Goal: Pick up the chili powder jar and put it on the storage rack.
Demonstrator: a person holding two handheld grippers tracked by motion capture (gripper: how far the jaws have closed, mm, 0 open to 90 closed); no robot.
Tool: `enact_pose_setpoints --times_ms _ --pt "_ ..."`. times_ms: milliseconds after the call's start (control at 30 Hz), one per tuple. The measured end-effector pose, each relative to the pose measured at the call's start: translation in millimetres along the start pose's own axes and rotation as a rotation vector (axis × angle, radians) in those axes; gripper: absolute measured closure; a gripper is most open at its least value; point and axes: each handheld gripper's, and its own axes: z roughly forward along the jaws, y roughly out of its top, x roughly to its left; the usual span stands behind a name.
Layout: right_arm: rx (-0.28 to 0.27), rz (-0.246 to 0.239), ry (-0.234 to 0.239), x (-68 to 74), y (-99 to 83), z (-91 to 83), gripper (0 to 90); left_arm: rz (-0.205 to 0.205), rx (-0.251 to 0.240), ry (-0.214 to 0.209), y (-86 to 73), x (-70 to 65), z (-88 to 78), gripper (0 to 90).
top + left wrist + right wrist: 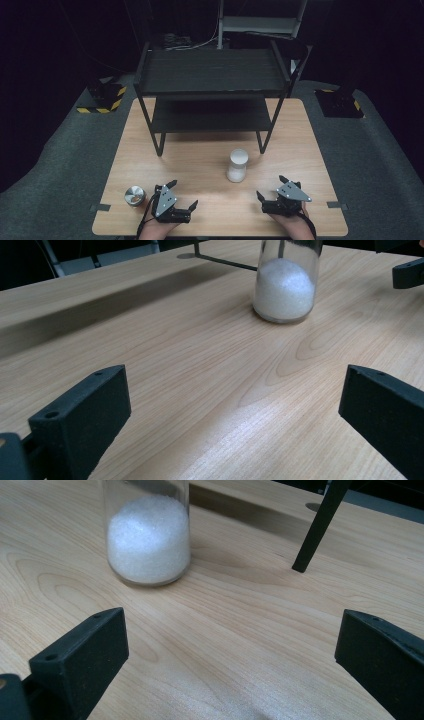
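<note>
Both grippers – left gripper [183, 195], right gripper [271, 187] – wait w/ jaws spread, empty, flanking the granule-filled jar [237, 165] at 12 o'clock; metal lid [134, 195] set aside at 9, apparently for access.

**Camera placement**

High view: fixed above the near table [210, 150] edge, facing forward and down, far enough to take in the whole top and the shelf rack [212, 90]. Gripper views: low over the wood, close, aimed along own jaws. Shared by all three: the glass jar [237, 165] [286, 282] [147, 532].
</note>
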Motion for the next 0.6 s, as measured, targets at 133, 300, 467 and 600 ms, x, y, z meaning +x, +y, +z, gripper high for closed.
enact_pose_setpoints --times_ms 133,300,467,600 --pt "0.0 0.002 0.004 -0.9 0.0 0.1 0.3 0.022 -0.023 -0.007 4.4 -2.8 -6.1 0.6" --pt "0.004 -0.001 0.005 -0.8 0.6 0.4 0.4 0.009 -0.068 -0.01 9.8 -5.6 -17.4 0.6" --pt "0.0 0.003 0.006 -1.6 0.0 0.2 0.4 -0.005 -0.083 -0.005 16.8 -7.6 -28.4 0.5" --pt "-0.006 0.004 0.004 -1.4 -1.0 -0.3 0.4 -0.015 -0.09 0.018 20.3 -7.6 -40.7 0.5"
